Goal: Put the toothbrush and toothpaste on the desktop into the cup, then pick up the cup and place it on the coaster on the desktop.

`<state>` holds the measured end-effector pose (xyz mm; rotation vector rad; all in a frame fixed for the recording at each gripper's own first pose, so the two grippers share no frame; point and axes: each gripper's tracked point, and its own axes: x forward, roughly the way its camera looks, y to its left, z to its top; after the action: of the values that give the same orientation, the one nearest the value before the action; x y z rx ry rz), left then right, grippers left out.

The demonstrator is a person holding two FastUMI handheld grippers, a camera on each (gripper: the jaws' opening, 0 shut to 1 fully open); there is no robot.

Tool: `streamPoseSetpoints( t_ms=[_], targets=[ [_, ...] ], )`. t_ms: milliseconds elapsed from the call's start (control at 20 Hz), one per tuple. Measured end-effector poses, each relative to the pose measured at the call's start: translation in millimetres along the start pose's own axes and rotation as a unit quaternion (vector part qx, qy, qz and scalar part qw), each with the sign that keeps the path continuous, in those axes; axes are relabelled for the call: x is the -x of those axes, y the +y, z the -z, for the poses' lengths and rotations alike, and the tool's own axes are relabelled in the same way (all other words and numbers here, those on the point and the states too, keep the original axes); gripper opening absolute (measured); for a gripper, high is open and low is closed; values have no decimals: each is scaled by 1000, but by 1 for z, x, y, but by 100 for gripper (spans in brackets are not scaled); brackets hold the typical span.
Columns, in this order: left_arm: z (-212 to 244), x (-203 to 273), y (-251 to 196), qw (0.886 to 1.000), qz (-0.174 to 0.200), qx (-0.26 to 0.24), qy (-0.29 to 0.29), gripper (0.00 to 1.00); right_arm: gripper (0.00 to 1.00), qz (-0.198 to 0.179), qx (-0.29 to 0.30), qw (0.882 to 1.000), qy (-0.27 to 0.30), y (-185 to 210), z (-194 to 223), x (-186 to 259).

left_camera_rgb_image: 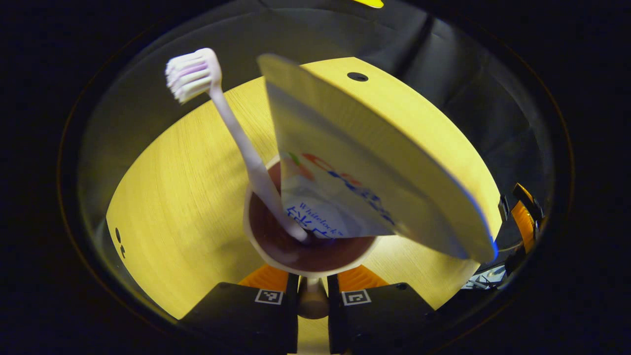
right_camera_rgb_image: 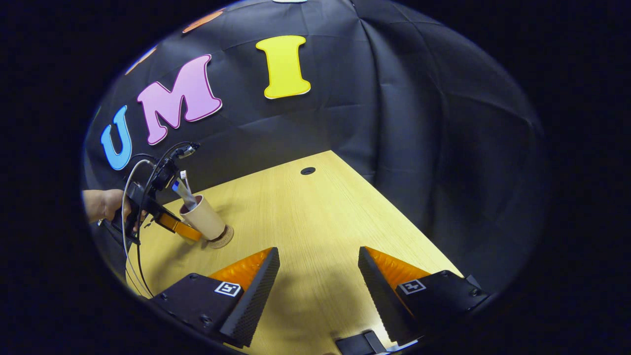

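Left gripper view: the left gripper (left_camera_rgb_image: 312, 296) has its fingers drawn close together, pressing on the near wall of the cup (left_camera_rgb_image: 276, 246) from both sides. The toothbrush (left_camera_rgb_image: 231, 133) stands in the cup, handle down, bristled head up and leaning away. The toothpaste (left_camera_rgb_image: 345, 162) tube stands beside it in the same cup, its flat crimped end uppermost and tilted toward the camera. The right gripper (left_camera_rgb_image: 522, 217) appears far off, at the tabletop's (left_camera_rgb_image: 172, 197) edge.

Right gripper view: the right gripper (right_camera_rgb_image: 318, 268) is wide open, holding nothing, above the bare near part of the tabletop. Toward the tabletop's left edge, a hand (right_camera_rgb_image: 106, 204) holds the left gripper against the tilted cup, whose base touches the round coaster (right_camera_rgb_image: 224, 239). Whether the cup rests fully on it cannot be told. A small round hole (right_camera_rgb_image: 307, 170) marks the tabletop near its far edge.
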<state>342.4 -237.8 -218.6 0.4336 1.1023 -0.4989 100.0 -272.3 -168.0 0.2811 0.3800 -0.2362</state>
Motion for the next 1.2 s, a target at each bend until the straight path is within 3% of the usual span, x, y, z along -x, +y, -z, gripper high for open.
streamPoseSetpoints(
  t_ms=[550, 600, 800, 1000, 1200],
  targets=[
    [3, -9, -10, 1000, -13, -2, 11, 33, 98, 10, -10, 1000, 2, -13, 9, 16],
    [0, -6, -12, 1000, -9, -1, 4, 37, 98, 11, -10, 1000, 2, -13, 9, 18],
    [-1, 21, -19, 999, -5, 23, -37, 100, 98, 11, -6, 1000, -4, -4, 2, 26],
    [-1, 85, -15, 991, -18, 40, -125, 98, 99, 11, 15, 1000, -19, 10, -20, 45],
    [19, 176, -8, 970, -49, 57, -232, 98, 99, 14, 29, 998, -46, 31, -53, 79]
  ],
)
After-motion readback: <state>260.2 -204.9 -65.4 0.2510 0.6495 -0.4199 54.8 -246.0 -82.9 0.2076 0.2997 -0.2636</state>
